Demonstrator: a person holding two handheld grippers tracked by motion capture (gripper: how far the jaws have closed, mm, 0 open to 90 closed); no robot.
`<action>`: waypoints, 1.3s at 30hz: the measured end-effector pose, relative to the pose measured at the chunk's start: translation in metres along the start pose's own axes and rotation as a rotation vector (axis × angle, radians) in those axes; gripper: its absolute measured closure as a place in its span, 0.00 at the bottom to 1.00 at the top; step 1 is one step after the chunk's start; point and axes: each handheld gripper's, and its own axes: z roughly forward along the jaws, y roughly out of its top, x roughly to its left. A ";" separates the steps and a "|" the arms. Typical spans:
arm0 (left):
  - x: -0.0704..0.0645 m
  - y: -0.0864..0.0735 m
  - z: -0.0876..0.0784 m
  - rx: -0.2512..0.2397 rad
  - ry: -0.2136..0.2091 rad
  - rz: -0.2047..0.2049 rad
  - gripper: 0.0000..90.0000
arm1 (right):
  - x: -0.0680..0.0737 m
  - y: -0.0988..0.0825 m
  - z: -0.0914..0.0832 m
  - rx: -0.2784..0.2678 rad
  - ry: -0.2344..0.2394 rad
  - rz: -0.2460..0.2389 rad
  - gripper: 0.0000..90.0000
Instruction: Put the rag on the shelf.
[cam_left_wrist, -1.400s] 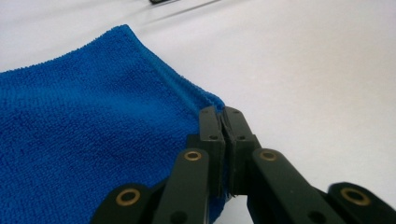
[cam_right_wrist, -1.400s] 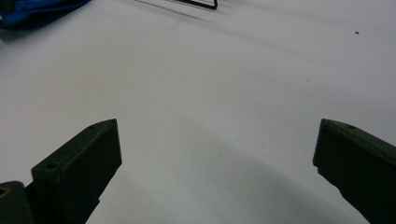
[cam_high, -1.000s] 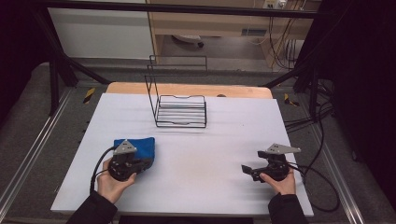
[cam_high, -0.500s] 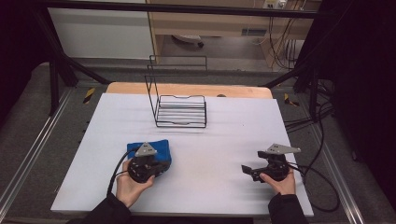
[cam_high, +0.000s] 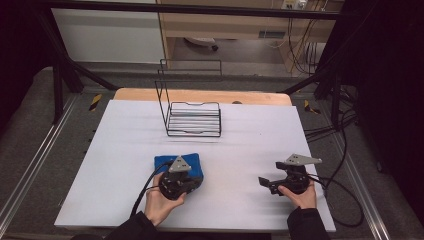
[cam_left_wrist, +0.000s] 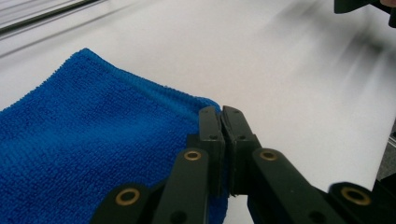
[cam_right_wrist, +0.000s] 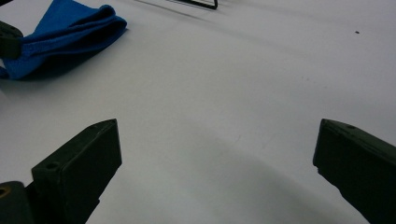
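The left gripper (cam_high: 187, 176) is pinching the corner of the blue cloth (cam_left_wrist: 88, 140) between tightly closed jaws, probably to drag it across the bench (cam_high: 115, 150). The right gripper (cam_high: 265, 181) is waiting well apart, jaws standing wide and empty.

No readable text, label or number anywhere.

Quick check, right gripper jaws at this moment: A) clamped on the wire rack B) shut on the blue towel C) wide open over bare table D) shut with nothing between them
C: the right gripper shows its two black jaws far apart with only the white table between them.
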 end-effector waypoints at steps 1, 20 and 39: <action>-0.001 0.000 0.002 0.003 -0.001 0.003 0.97 | 0.000 0.000 0.000 0.001 0.000 0.000 0.02; 0.010 -0.003 0.000 0.034 0.013 0.022 0.51 | 0.001 0.000 0.002 -0.001 0.003 -0.001 0.02; 0.114 -0.006 -0.043 0.029 0.259 -0.038 0.47 | 0.013 0.010 0.017 0.011 0.018 -0.027 0.04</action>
